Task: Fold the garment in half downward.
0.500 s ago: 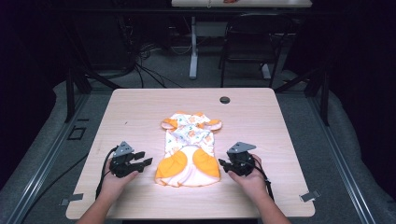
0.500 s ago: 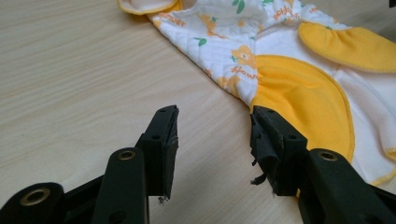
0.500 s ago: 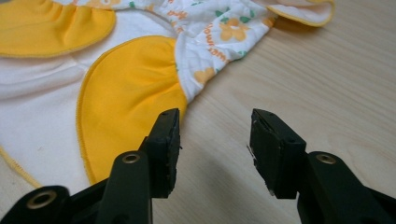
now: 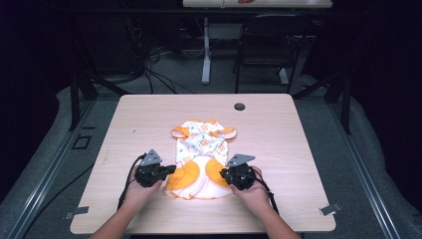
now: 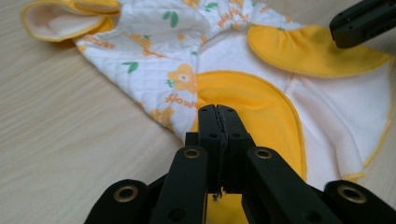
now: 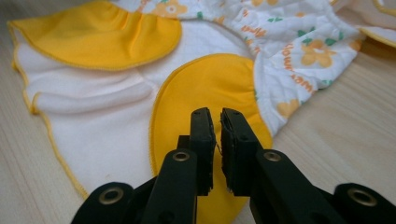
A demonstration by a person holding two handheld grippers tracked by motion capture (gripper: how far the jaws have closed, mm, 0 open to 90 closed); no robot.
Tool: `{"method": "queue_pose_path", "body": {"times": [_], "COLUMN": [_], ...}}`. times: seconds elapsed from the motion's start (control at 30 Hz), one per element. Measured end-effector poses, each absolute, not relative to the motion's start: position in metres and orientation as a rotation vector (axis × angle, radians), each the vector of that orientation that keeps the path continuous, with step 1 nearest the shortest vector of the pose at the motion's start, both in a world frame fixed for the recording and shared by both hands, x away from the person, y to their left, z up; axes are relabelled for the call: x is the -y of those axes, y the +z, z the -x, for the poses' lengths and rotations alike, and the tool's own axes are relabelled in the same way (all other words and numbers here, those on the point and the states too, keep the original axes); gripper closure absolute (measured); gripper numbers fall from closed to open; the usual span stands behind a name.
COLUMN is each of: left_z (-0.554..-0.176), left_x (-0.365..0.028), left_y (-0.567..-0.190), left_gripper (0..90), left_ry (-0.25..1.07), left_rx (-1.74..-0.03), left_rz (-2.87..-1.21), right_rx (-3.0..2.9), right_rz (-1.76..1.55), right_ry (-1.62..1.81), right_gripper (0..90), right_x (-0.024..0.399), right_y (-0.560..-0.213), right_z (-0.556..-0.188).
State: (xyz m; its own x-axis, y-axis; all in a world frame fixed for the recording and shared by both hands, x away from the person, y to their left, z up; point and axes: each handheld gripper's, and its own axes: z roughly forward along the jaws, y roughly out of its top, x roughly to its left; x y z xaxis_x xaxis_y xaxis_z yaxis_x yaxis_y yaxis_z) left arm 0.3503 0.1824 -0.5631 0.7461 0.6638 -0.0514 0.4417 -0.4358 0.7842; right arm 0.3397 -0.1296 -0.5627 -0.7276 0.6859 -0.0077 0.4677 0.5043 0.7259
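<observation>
The jaws of the left gripper (image 5: 218,135) are pressed together with no gap, over the near yellow panel of the baby garment (image 4: 200,159) — cloth between them cannot be confirmed. The jaws of the right gripper (image 6: 218,140) are parted by a thin slit, nothing seen inside.

The garment is spread flat near the middle of the wooden table (image 4: 308,149), its lower hem flanked by the 2 grippers. For a clean fold, both bottom corners would best be pinched evenly — 1 layer only — and lifted together.
</observation>
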Motion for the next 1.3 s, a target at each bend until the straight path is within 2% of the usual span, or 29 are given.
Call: {"method": "queue_pose_path", "body": {"times": [0.27,0.73,1.3], "left_z": [-0.347,-0.328,-0.300], "left_x": [-0.173,-0.173,-0.178], "left_y": [-0.577,-0.580,-0.575], "left_gripper": [89.6,89.7,89.6], "left_ry": [0.307,0.268,0.134], "left_rx": [-0.796,-0.761,-0.755], "left_rz": [-2.220,-2.228,-2.276], "right_rx": [-2.533,-2.636,-2.762], "right_rz": [-0.909,-0.922,-0.772], "right_ry": [0.944,0.973,0.893], "right_gripper": [86.8,86.2,84.4], "right_x": [0.123,0.130,0.121], "right_y": [-0.572,-0.570,-0.564], "right_z": [-0.338,-0.327,-0.292]}}
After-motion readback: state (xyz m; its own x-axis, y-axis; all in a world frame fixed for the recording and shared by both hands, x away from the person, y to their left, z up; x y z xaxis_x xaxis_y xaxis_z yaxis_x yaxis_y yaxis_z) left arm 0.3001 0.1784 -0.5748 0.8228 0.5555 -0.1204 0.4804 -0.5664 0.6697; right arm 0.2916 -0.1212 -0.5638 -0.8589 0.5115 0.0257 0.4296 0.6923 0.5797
